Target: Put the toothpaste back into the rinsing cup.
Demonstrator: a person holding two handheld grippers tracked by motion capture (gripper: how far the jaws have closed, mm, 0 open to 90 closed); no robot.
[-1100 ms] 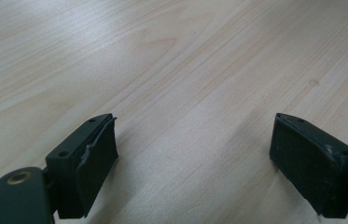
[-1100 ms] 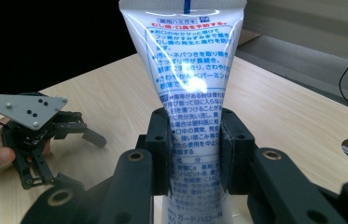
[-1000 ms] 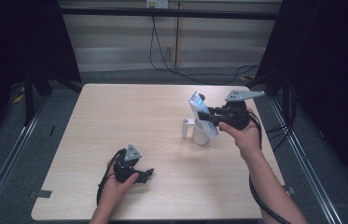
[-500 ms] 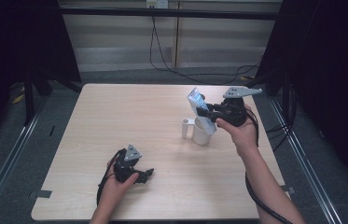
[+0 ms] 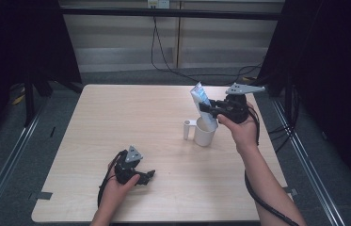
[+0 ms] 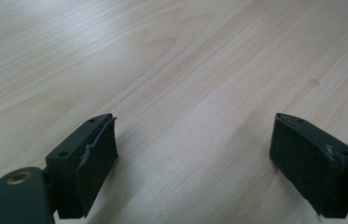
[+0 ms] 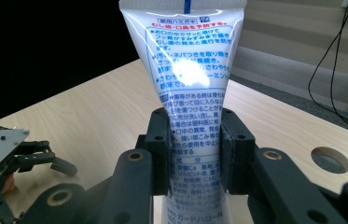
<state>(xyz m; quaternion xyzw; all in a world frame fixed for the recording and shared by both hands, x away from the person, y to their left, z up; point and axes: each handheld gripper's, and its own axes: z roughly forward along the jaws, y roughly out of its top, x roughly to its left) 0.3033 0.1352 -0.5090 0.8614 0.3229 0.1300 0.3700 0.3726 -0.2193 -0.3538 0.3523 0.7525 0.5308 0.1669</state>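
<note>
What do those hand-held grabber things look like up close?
Each gripper, left and right, is a black linkage frame with two flat black jaws and brass-coloured pivot pins. A grey three-cornered plate with dark dots tops each, and a black cable trails behind. The forearms are bare, without sleeves.

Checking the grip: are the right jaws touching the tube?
Touching. The right gripper view shows the right gripper with both jaws pressed against the tube.
</note>
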